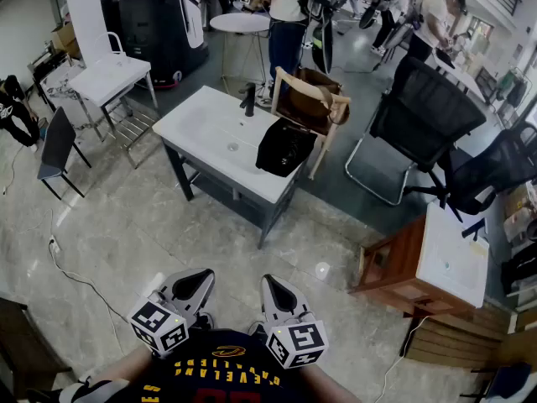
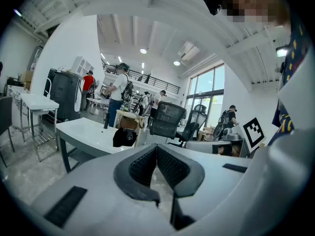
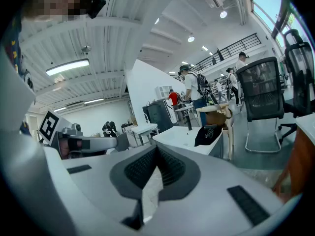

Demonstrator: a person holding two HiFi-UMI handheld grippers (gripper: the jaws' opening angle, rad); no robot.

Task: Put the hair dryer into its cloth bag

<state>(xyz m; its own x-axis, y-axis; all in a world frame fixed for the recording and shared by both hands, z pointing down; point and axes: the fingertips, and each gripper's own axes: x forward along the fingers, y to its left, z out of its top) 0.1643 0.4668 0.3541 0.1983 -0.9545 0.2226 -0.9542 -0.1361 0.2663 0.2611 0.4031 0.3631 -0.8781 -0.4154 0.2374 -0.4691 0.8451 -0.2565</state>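
A black cloth bag (image 1: 285,147) lies slumped on the right end of a white table (image 1: 210,128), well ahead of me across the floor. It shows as a dark bundle (image 2: 124,137) in the left gripper view and as a dark bundle (image 3: 206,134) in the right gripper view. I cannot tell the hair dryer apart from this dark bundle. My left gripper (image 1: 197,284) and right gripper (image 1: 273,290) hang side by side close to my body, far from the table. Both are shut with nothing between their pads, as the left gripper (image 2: 156,149) and right gripper (image 3: 156,151) show in their own views.
A black faucet (image 1: 249,99) stands on the table's far edge. A wooden chair with a brown bag (image 1: 312,99) sits behind the table. Black office chairs (image 1: 428,112) and a wooden cabinet (image 1: 436,263) are at right. A cable (image 1: 75,275) runs along the floor at left. People (image 1: 285,7) stand at the back.
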